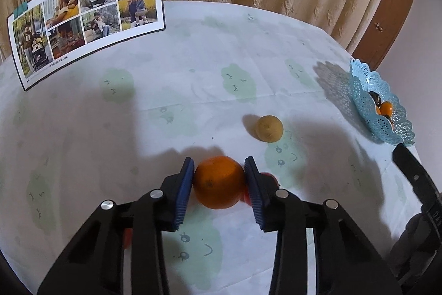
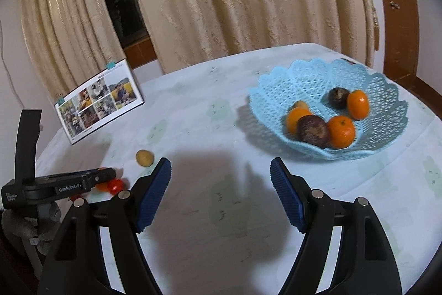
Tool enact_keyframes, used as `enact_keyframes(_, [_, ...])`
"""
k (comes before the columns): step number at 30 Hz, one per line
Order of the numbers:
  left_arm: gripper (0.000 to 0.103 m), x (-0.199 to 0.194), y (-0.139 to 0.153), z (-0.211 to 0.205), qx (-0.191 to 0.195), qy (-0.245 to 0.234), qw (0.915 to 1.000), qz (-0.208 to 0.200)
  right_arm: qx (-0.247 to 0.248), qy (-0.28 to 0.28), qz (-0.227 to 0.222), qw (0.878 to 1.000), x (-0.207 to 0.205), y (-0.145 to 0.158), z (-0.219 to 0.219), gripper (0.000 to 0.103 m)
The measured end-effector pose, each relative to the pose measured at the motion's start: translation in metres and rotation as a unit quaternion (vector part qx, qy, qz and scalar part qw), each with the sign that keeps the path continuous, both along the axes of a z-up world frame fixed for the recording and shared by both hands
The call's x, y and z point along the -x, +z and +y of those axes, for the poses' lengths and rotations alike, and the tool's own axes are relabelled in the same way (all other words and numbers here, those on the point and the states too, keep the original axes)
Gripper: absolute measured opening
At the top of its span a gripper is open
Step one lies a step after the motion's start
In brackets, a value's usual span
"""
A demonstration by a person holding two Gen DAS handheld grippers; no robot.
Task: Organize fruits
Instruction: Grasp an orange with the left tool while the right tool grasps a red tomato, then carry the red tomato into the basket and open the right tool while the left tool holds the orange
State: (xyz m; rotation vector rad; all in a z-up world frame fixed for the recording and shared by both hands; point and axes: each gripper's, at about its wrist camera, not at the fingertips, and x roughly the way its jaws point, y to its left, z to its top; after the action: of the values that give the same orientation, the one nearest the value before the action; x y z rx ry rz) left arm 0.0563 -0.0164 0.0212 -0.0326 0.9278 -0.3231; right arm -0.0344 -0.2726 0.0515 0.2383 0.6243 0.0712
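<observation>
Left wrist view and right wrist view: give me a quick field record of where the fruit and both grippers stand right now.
left gripper: blue pads closed on the round orange fruit
right gripper: open, holding nothing, over bare tablecloth
light blue lattice plastic basket: holds three orange fruits and two dark purple-brown ones, plus a small yellowish piece, partly hidden
small yellow-brown round fruit: loose on the tablecloth, beyond the left gripper
small red fruit: on the cloth beside the left gripper, partly hidden
photo collage card with teal binder clips: standing at the table's far side
</observation>
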Motion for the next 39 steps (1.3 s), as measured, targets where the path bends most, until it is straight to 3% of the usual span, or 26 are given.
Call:
enact_keyframes(6, [0.038,0.005,0.018,0.008,0.008,0.008,0.9996,-0.026,0.006,0.038,0.014,0.999,-0.007,-0.002,0.018,0.076])
enact_keyframes(18, [0.038,0.02,0.065,0.053,0.014,0.082,0.9909,-0.106,0.013,0.144,0.061,0.988,-0.036,-0.01,0.083,0.076])
enact_keyframes(26, [0.038,0.023,0.072,0.067,0.026,0.098,0.9883,-0.114,0.029,0.196,0.088,0.976,-0.058,-0.019,0.127,0.075])
enact_keyframes(28, [0.038,0.023,0.072,0.067,0.028,0.098,0.9884,-0.113,0.035,0.203,0.096,0.974,-0.062,-0.022,0.135,0.07])
enact_keyframes(33, [0.038,0.024,0.07,0.066,0.029,0.095,0.9888,-0.111,0.055,0.222,0.12,0.966,-0.071,-0.032,0.15,0.048])
enact_keyframes(39, [0.038,0.025,0.068,0.063,0.028,0.09,0.9895,-0.11,0.064,0.217,0.124,0.966,-0.073,-0.036,0.15,0.032])
